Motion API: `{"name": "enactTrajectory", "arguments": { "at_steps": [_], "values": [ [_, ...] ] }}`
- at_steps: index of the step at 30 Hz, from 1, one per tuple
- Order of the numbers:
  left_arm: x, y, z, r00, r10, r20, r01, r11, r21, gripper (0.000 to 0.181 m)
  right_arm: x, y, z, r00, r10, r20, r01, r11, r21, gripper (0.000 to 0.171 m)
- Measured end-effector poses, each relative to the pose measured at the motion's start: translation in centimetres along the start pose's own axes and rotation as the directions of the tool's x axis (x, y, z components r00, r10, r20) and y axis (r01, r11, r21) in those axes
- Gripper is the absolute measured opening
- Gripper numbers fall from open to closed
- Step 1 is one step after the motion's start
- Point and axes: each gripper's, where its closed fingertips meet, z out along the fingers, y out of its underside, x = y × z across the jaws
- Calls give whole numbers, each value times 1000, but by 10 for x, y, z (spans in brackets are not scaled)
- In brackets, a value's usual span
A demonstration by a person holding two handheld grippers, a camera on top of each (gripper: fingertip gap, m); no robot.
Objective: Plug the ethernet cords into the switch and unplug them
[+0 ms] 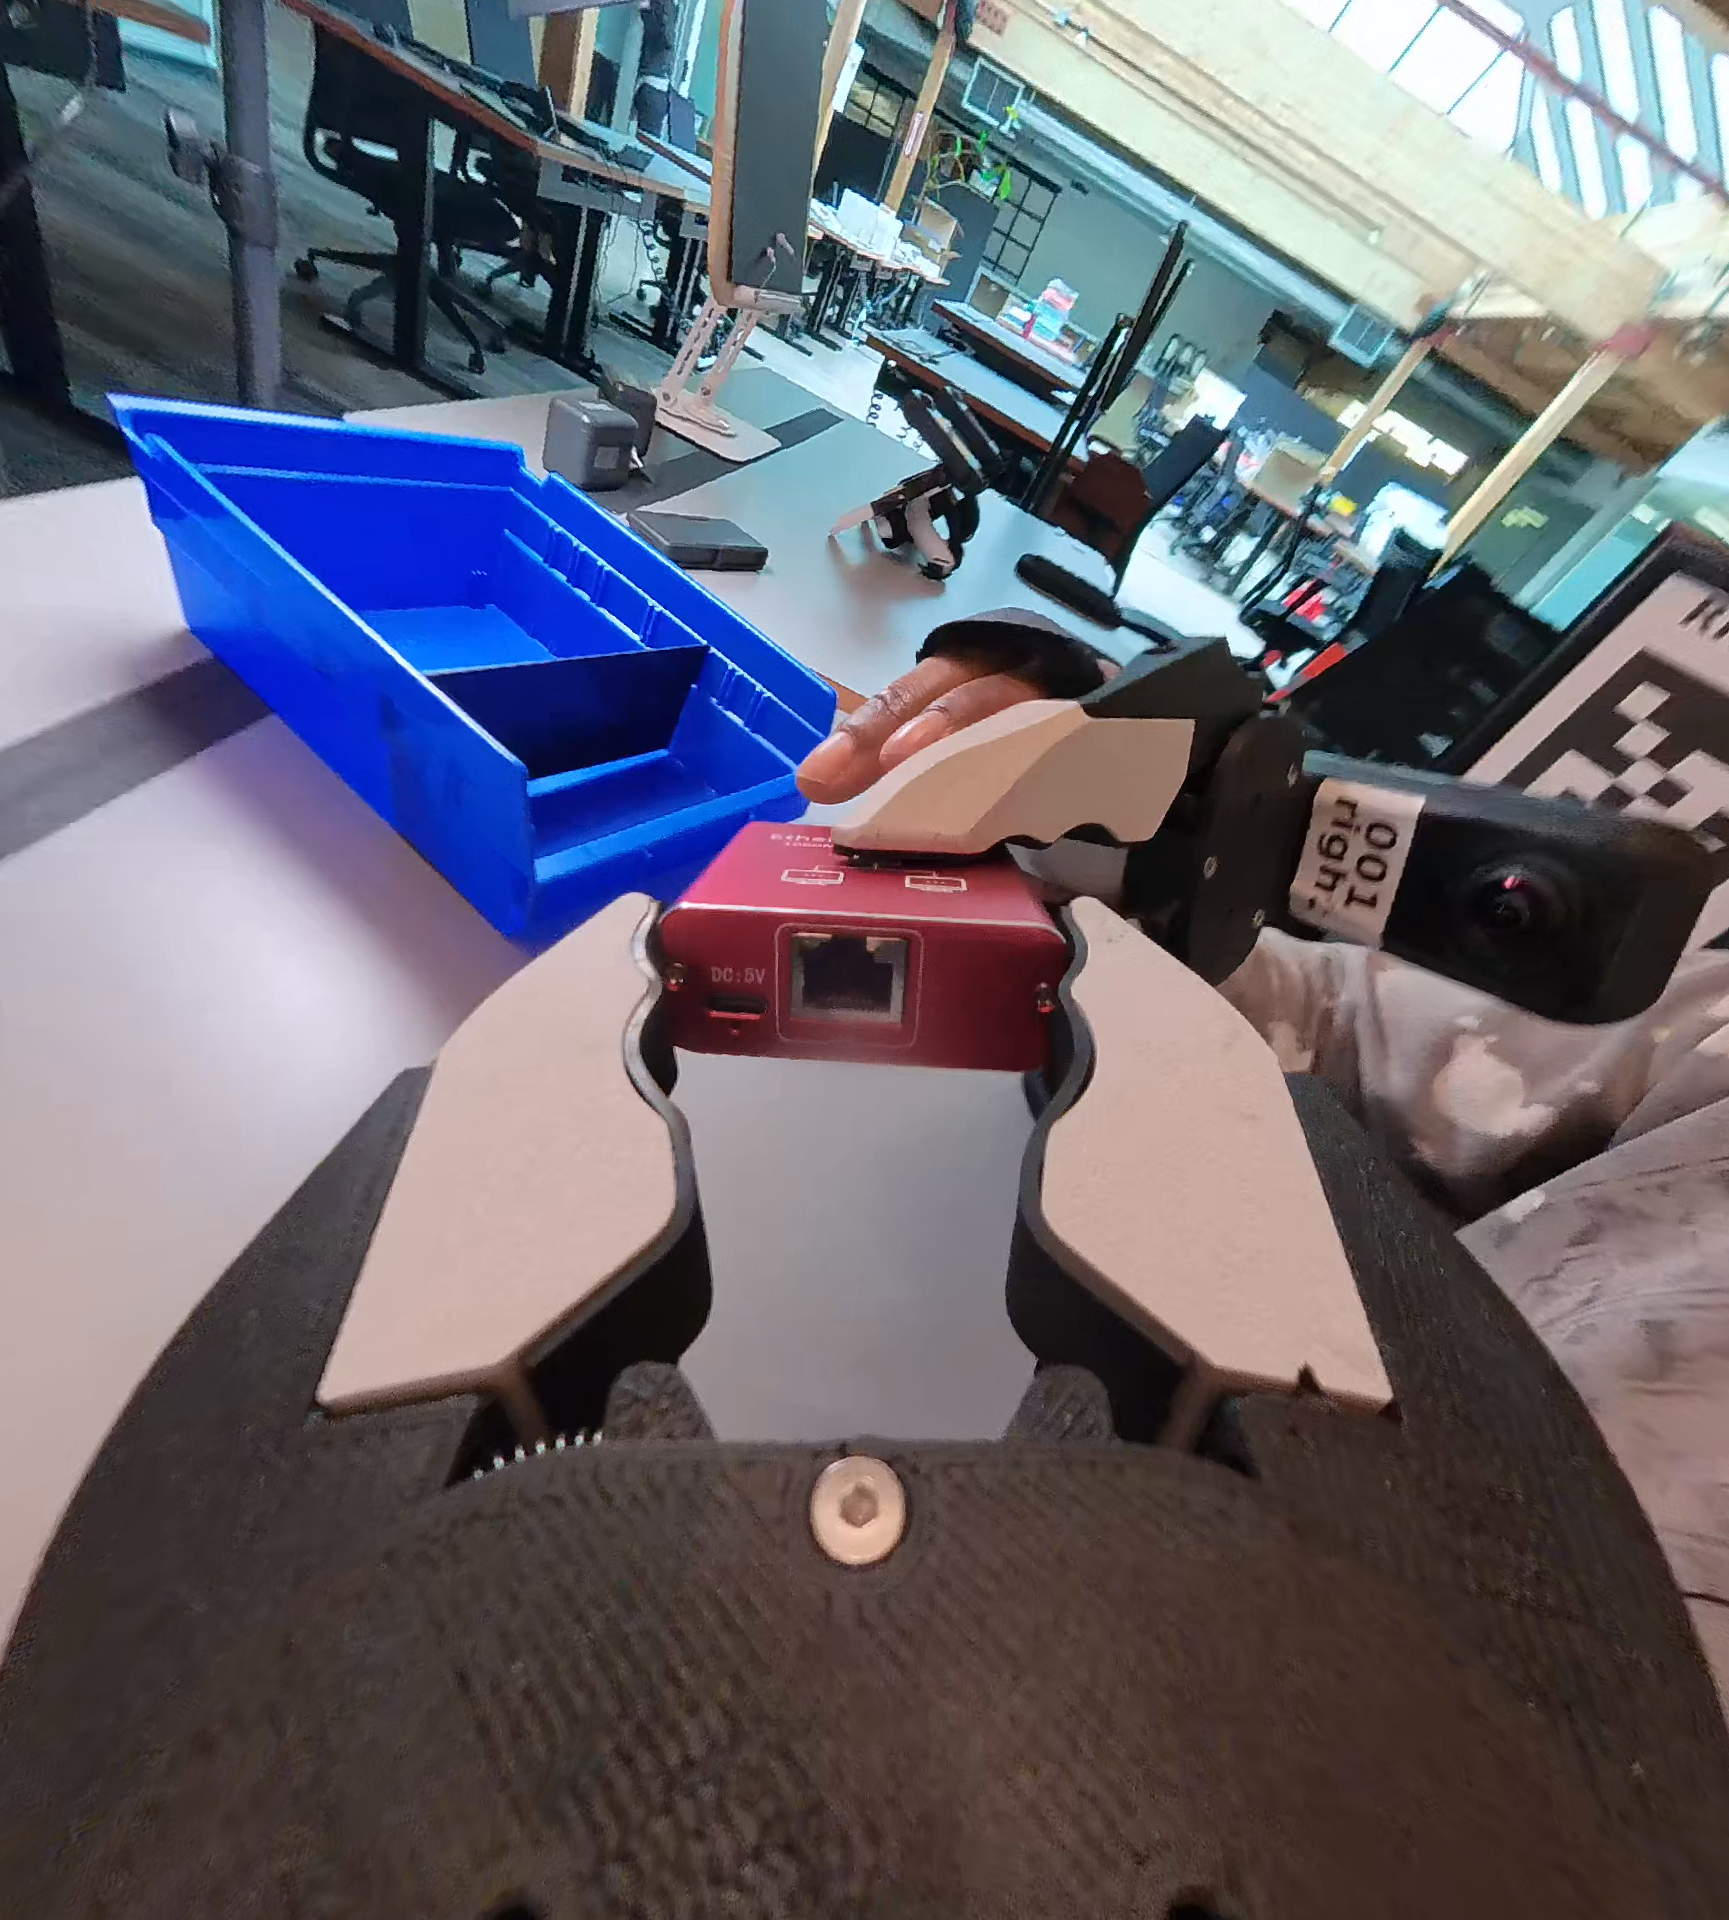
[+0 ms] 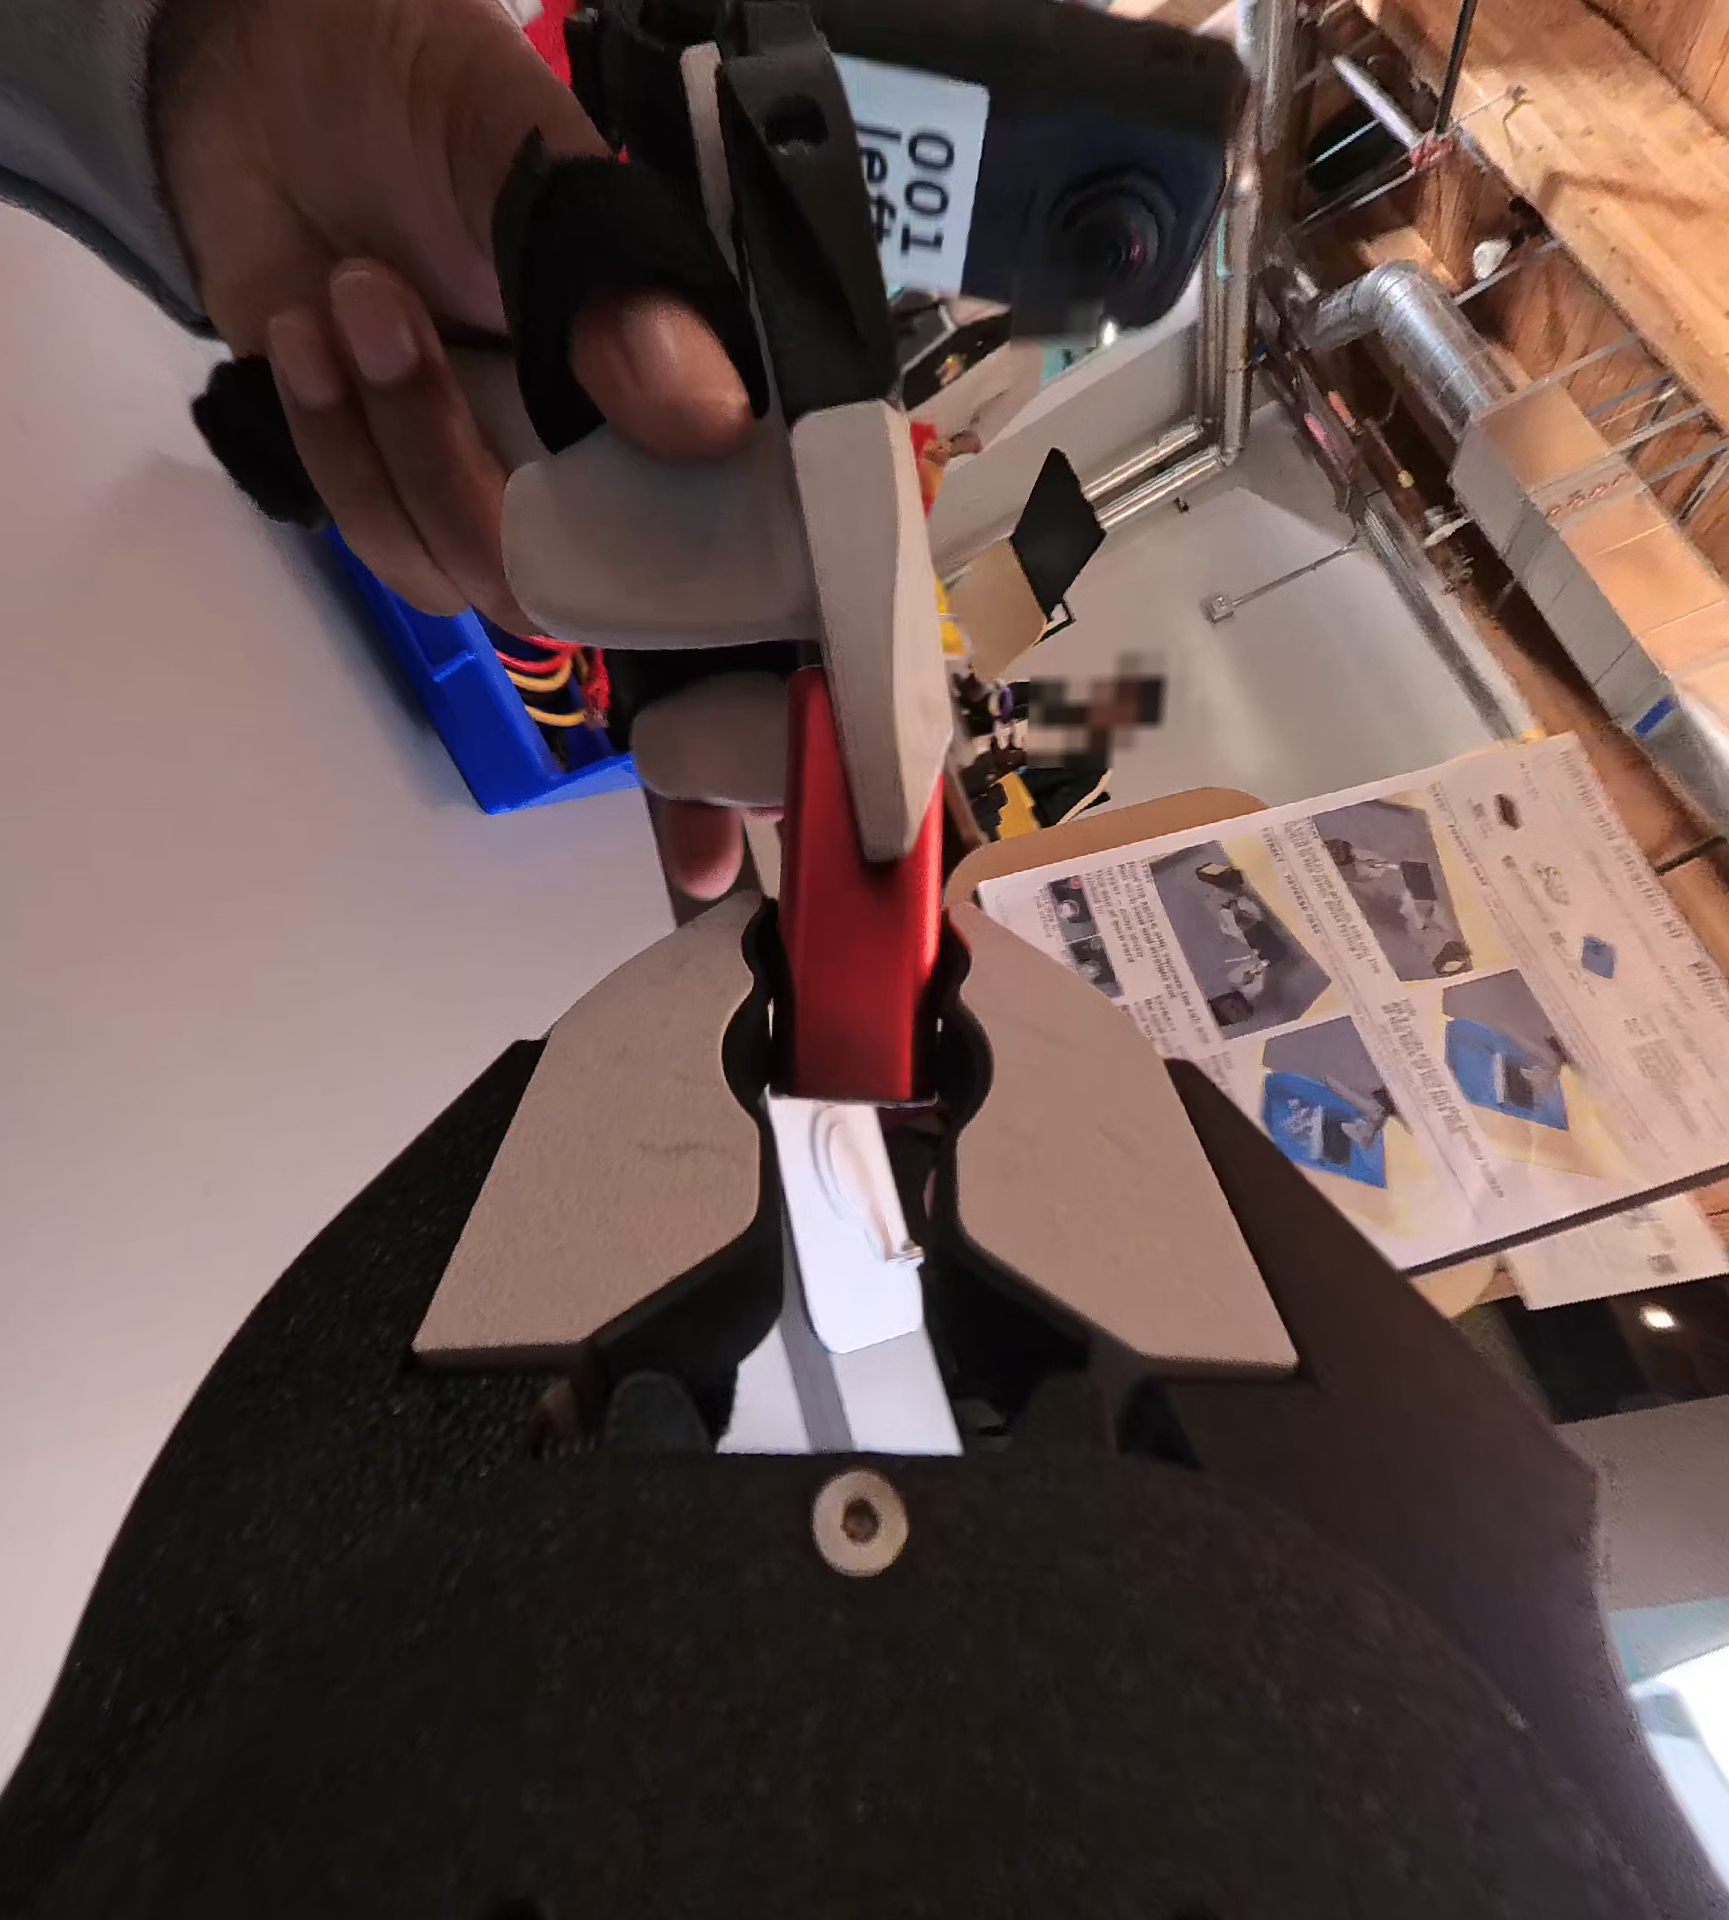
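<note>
The red switch (image 1: 860,997) is held over the grey table (image 1: 164,1039), and its near face shows one empty ethernet port. My left gripper (image 1: 860,966) is shut on the switch's two sides. My right gripper (image 1: 943,831) comes in from the right and clamps the switch top and bottom at its far end. In the right wrist view my right gripper (image 2: 855,997) is shut on the switch (image 2: 855,935), with the left gripper (image 2: 818,727) gripping it beyond. No cord is plugged into the visible port. Red and yellow cords (image 2: 548,675) lie in a blue bin (image 2: 486,717).
A blue divided bin (image 1: 444,644) sits on the table to the left of the switch. A clipboard with a printed sheet (image 2: 1411,987) stands to the right. A small white object (image 2: 839,1226) lies on the table below my right gripper. Desks and chairs fill the background.
</note>
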Motion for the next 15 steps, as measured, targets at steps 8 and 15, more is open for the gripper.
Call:
{"name": "enactTrajectory", "arguments": {
  "at_steps": [8,15],
  "values": [
    [-69,-63,-135,832,223,508,-279,960,35,51,46,25,-21,966,254,-50,-252,967,37,27],
    [-204,11,-219,625,364,691,-23,893,-449,19,58,39,-26,923,382,-42,-378,922,80,26]
  ]
}}
